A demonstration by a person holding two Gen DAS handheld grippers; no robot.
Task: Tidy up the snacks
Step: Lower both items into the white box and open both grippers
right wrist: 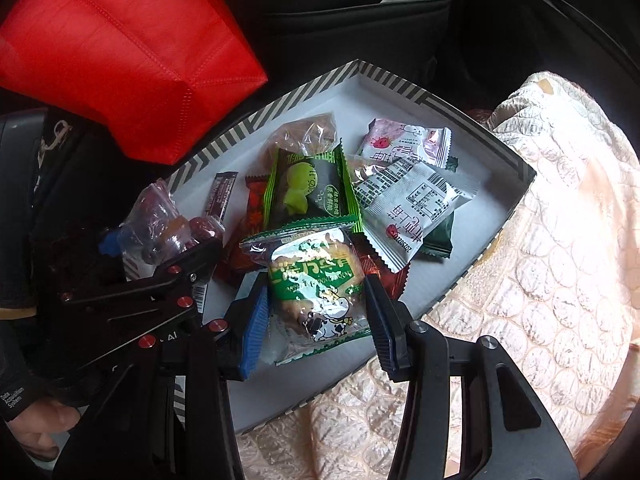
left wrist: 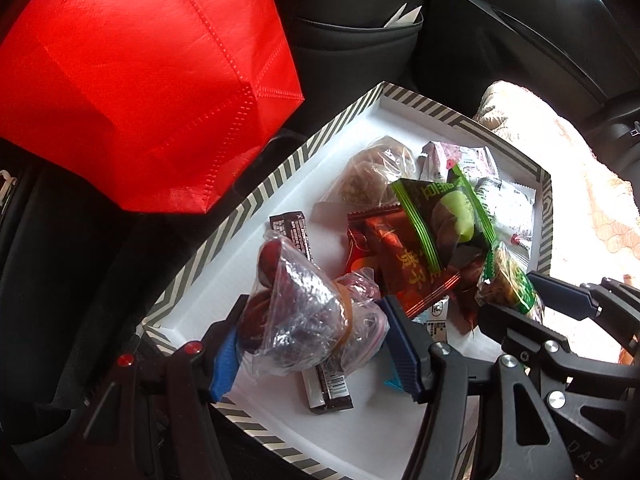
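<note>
A white tray with a striped rim [left wrist: 280, 172] [right wrist: 248, 124] holds several snack packets. My left gripper [left wrist: 312, 320] [right wrist: 160, 240] is shut on a clear plastic bag of dark red fruit [left wrist: 296, 312] [right wrist: 160, 220] at the tray's near left corner. My right gripper [right wrist: 316, 292] [left wrist: 520, 296] is shut on a green and white packet with a cartoon cow [right wrist: 316, 284] [left wrist: 508, 280] by the tray's near edge. In the tray lie a green and black packet [right wrist: 312, 188] [left wrist: 440, 216], a red-brown packet [left wrist: 400, 256], a white packet [right wrist: 416, 208] and a dark stick pack [left wrist: 292, 228].
A red fabric bag [left wrist: 140, 80] [right wrist: 120, 52] stands left of the tray, close to its far left rim. A cream quilted cloth [right wrist: 540, 240] lies under and right of the tray. A dark seat-back pocket [left wrist: 360, 32] with papers is behind. A person's hand [right wrist: 40, 420] shows at lower left.
</note>
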